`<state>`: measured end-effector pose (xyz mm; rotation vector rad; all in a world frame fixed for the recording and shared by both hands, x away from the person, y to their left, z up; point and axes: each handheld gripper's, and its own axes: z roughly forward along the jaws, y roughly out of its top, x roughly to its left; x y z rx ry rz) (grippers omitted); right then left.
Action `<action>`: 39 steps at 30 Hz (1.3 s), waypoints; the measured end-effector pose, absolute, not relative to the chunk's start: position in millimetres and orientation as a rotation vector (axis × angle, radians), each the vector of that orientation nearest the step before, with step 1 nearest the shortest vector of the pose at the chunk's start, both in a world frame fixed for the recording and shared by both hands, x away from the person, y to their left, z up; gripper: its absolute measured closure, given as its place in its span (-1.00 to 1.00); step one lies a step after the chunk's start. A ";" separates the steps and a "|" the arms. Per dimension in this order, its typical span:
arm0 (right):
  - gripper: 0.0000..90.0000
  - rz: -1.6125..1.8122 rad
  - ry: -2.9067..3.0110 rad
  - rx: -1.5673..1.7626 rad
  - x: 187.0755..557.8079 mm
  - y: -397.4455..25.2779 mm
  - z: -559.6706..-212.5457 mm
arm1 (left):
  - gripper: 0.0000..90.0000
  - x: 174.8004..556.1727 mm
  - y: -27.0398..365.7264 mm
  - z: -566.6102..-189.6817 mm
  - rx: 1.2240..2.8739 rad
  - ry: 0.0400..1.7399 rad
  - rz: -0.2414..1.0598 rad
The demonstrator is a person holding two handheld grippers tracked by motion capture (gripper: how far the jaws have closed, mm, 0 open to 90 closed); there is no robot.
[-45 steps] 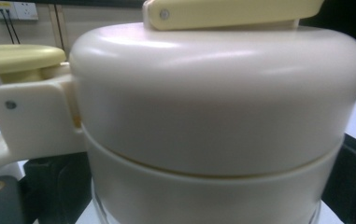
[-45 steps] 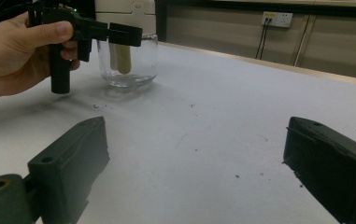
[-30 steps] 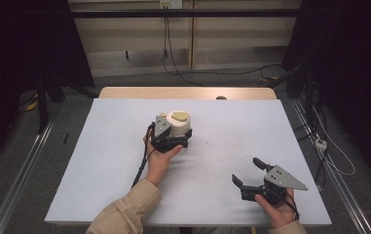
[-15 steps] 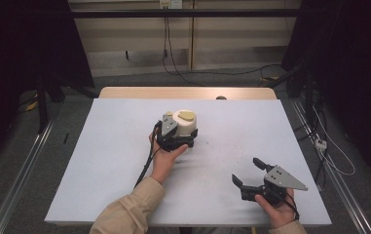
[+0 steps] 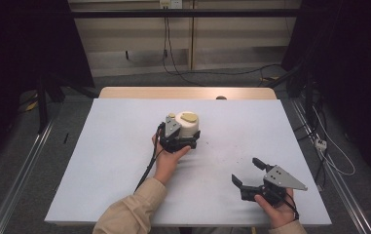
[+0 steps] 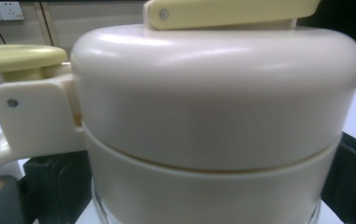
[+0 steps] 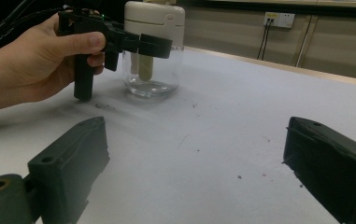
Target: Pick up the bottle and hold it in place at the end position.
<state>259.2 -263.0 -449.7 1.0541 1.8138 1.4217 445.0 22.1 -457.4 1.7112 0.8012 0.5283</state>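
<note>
Near the table's (image 5: 124, 161) middle stands a clear glass jar (image 7: 151, 77) with a cream plastic lid (image 6: 213, 93); the left gripper (image 5: 185, 139) clenches it just under the lid. The glass looks smooth, rigid and breakable, so that collar seems the safest hold. The right gripper (image 5: 249, 173) rests released at the near right.

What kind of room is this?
Probably a lab or recording workspace: a bare white table, loose cables on the floor behind, wall sockets, and a person working hand-held tongs around a cream-lidded jar.
</note>
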 end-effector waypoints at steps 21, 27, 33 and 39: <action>-0.87 1.420 1.815 1.056 259.1 -263.0 -449.8 | -0.89 442.5 19.6 -458.3 1.729 0.766 0.562; -0.87 1.419 1.813 1.056 259.0 -263.4 -449.7 | -0.89 441.7 20.2 -459.1 1.728 0.770 0.559; -0.87 1.415 1.814 1.058 258.8 -263.5 -449.7 | -0.89 440.1 21.6 -460.3 1.729 0.763 0.561; -0.87 1.416 1.822 1.060 259.0 -263.5 -450.1 | -0.89 440.3 22.4 -460.6 1.721 0.774 0.544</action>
